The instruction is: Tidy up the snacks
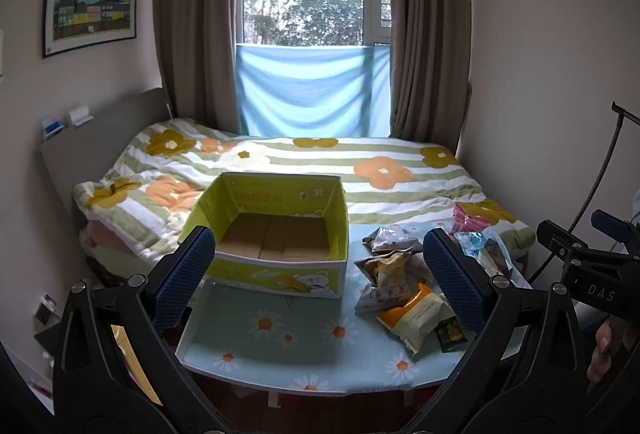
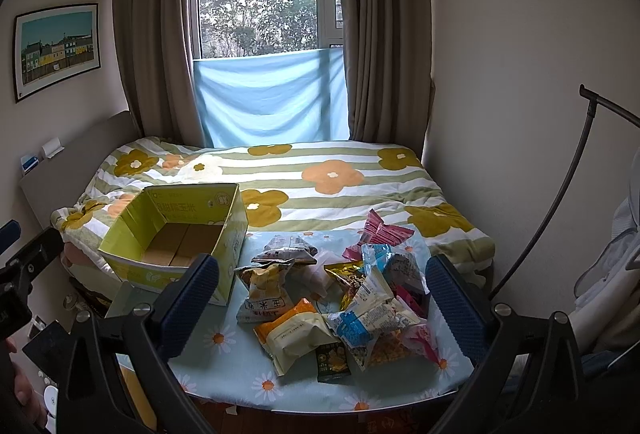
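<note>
Many crinkled snack packets [image 2: 344, 310] heaped, yellow box [image 2: 176, 234] empty

My tongs' pads [image 1: 188, 276] navy, frames black. Box [image 1: 280, 234] yellow-green outside, plain brown inside. Table [image 1: 280, 338] cloth pale blue with white daisies. Bed [image 1: 360, 169] quilt green-white stripes, orange and mustard flowers. Curtains [image 1: 196, 33] taupe.

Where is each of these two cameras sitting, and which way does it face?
Left wrist: rides the left hand-held gripper, facing bed and window over the open box; its fingers, the right hand-held gripper and fingertips show.
Right wrist: rides the right hand-held gripper, over the snack pile; the other device and a hand show at left.
Both share box, snacks, table, bed.
</note>
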